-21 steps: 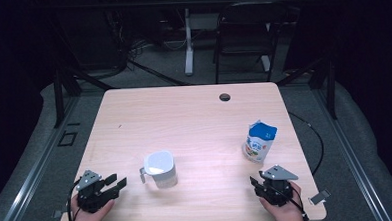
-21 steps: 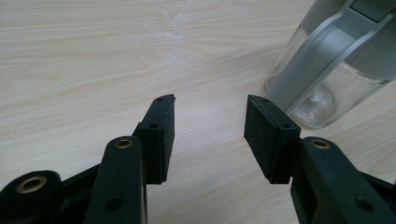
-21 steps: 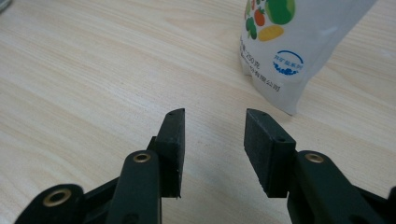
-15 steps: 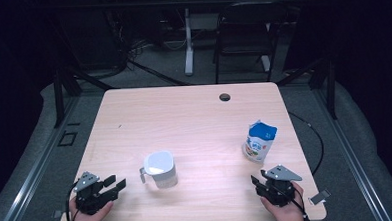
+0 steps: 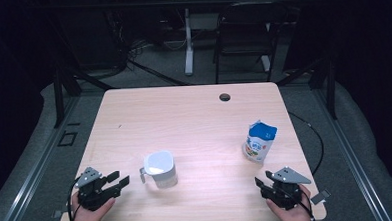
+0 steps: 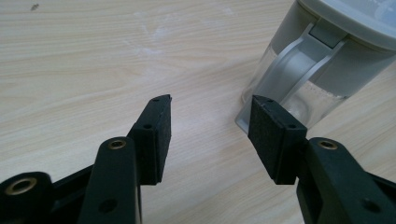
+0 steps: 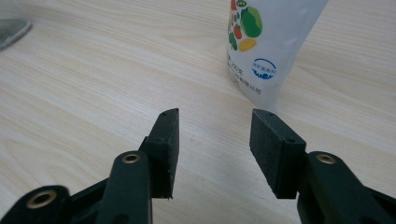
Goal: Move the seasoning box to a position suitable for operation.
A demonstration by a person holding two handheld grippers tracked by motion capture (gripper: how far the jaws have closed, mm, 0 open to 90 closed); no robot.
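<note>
High view: the left gripper (image 5: pixel 118 181) has slid a touch toward the near edge of the pale wooden table (image 5: pixel 194 115), jaws apart, aimed at the handle of the white plastic jug (image 5: pixel 160 168) just beside it. Right gripper (image 5: pixel 263 183) has hardly moved, jaws apart, near the upright blue-and-white pouch (image 5: pixel 260 141).

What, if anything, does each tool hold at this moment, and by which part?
Nothing is held. The left tool is open, its jaws short of the jug and its handle. The right tool is open, apart from the pouch.
</note>
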